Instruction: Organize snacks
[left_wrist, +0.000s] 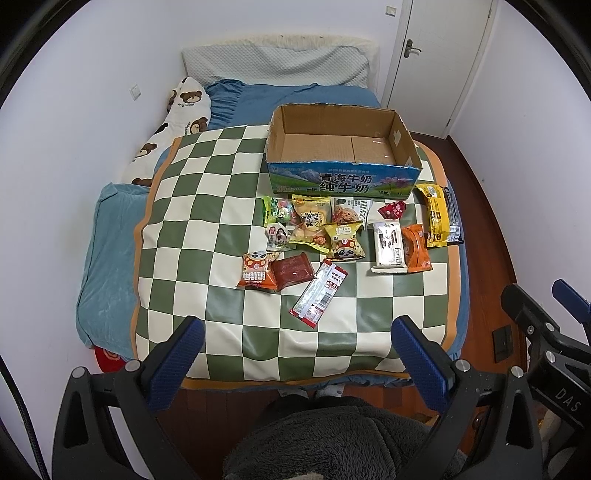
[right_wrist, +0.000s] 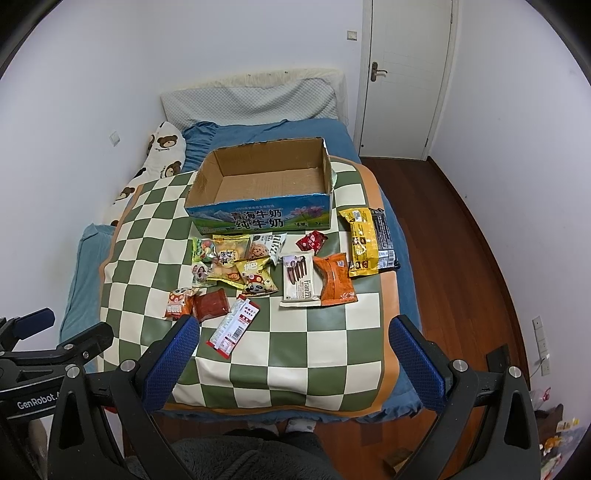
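Nearest, both tongs hang spread wide and empty above the foot of the bed: the left tongs and the right tongs, each with blue ribbed pads, side by side and clear of every packet. Under them lies a green-and-cream checkered mat with an orange border, spread over the blue bedding. Just beyond the pads rests a long silver-and-red foil strip packet, with a dark red flat pouch and an orange mushroom-print bag to its left. Farther on sit a white wafer packet marked Franzzi, an orange crinkled pouch touching it, and a yellow panda-print bag. At the mat's right edge lies a yellow-and-black long wrapper. Behind the snacks stands an open brown cardboard box with a blue printed front, nothing inside.
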